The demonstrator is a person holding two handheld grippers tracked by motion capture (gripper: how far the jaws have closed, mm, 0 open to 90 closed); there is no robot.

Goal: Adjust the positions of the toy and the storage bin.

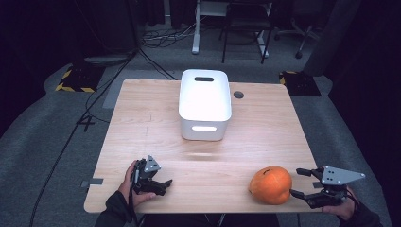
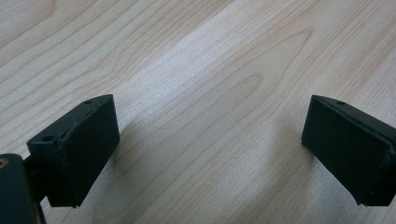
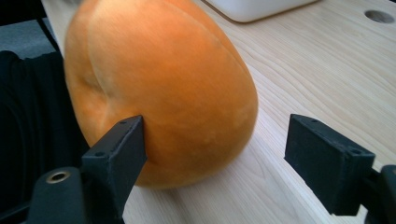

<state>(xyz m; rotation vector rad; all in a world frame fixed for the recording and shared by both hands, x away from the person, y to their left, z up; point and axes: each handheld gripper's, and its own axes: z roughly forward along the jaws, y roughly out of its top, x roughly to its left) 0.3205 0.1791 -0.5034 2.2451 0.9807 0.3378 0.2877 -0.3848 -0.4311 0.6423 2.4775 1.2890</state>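
An orange plush pumpkin [image 1: 271,185] lies near the table's front edge at the right; up close it looks soft and velvety [image 3: 159,88]. My right gripper [image 1: 299,182] is open just right of it, its jaws pointing at the pumpkin. In the right gripper view the gripper [image 3: 215,156] has one jaw against the pumpkin's side and the other standing free. My left gripper [image 1: 164,185] rests open at the front left of the table. Bare wood lies between the jaws of the left gripper [image 2: 210,149].
A white plastic bin [image 1: 204,104] with handle slots stands at the middle back of the wooden table [image 1: 142,132]. A round cable hole [image 1: 238,94] is right of the bin. Chairs and desk legs stand on the floor behind.
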